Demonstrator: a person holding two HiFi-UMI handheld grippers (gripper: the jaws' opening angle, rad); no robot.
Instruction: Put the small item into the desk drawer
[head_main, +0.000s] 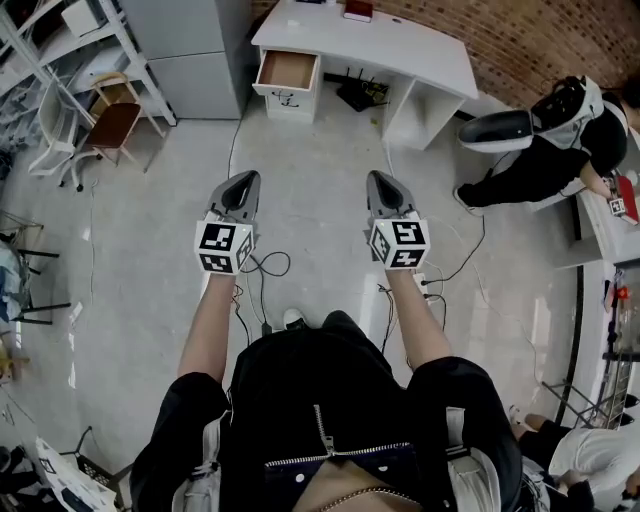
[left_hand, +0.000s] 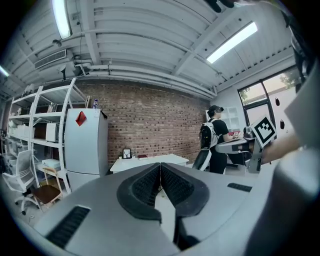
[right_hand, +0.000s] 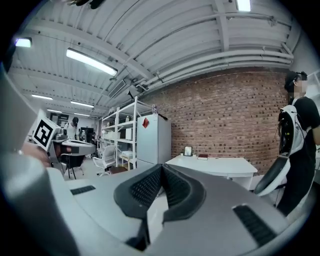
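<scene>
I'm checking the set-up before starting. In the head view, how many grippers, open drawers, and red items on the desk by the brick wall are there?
Grey two-jaw grippers: 2, the left gripper and the right gripper, both shut and empty.
Wood-lined open drawer: 1.
Small red item on the white desk: 1.
Total: 4.

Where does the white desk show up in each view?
Head view: white desk at top centre, with its drawer open at its left end.
Left gripper view: near centre, slightly left and below mid-height.
Right gripper view: right of centre, below mid-height.
Shared landmark: the brick wall behind the desk.
</scene>
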